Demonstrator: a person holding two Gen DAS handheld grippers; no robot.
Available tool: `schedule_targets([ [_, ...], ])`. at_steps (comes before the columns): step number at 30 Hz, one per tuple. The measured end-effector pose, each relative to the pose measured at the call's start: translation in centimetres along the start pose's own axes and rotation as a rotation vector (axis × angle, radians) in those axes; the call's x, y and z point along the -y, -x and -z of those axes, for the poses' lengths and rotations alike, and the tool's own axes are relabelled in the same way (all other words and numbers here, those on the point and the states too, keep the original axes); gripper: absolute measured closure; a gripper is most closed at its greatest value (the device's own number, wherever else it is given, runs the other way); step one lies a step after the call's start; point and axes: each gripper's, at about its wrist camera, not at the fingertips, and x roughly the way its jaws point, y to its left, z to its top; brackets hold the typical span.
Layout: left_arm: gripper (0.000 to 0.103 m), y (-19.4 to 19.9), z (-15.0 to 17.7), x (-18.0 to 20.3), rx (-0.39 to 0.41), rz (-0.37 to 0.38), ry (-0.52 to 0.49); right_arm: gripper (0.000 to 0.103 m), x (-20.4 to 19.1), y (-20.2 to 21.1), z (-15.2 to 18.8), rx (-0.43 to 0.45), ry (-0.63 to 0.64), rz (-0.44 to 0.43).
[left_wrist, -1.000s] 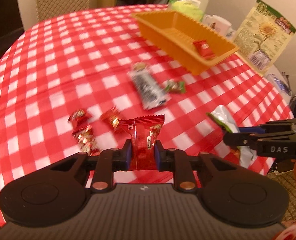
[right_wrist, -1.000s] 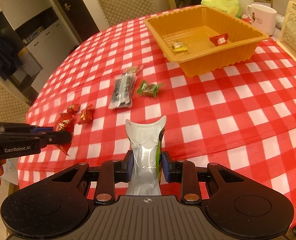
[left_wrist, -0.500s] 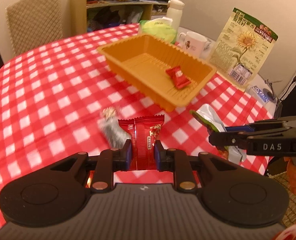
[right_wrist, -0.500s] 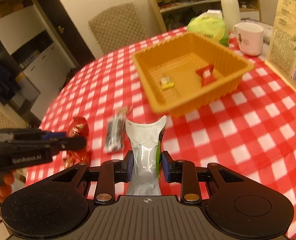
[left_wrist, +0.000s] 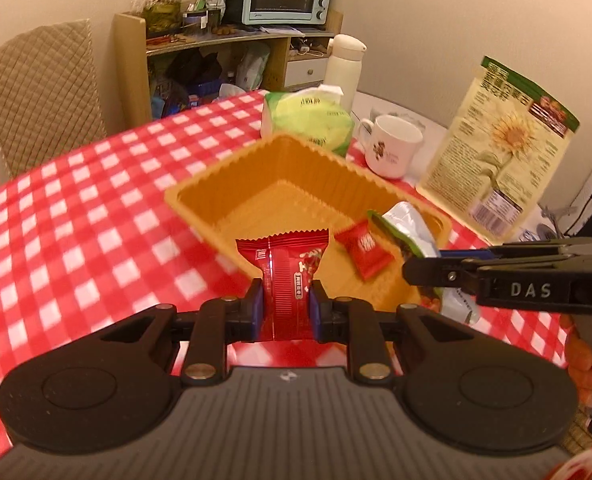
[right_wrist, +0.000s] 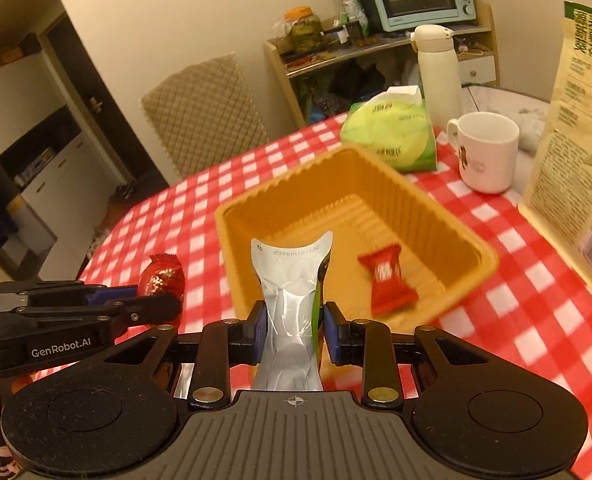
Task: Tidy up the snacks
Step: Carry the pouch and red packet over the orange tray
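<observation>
red-checked tablecloth [left_wrist: 76,208] covers the table, with an orange tray [left_wrist: 224,184] at centre holding one small red candy [left_wrist: 365,249]. left gripper [left_wrist: 284,307] pinches a red snack packet [left_wrist: 286,280] at the tray's near rim; right gripper [right_wrist: 292,322] clamps a silver pouch [right_wrist: 292,280] (green-edged) beside it.

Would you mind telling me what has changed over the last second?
Both hand-held grippers carried their snacks from the loose sweets toward the orange tray, which now fills both views. The left hand-held gripper stays shut on the red packet, the right on the silver pouch. The red candy stays in the tray.
</observation>
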Motion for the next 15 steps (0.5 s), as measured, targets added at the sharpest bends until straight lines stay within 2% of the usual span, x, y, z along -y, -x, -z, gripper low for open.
schedule_targets([
  [7,0.083,-4.3,-4.2,-1.0,-0.011,0.001,-0.017,0.073,1.7,-4.2,-3.1,-0.013,-0.057,0.017],
  [15,0.083,-9.2,-6.6,-1.4,-0.068,-0.001,-0.052,0.073,3.6,-7.7,-4.6,-0.04,-0.141,0.058],
])
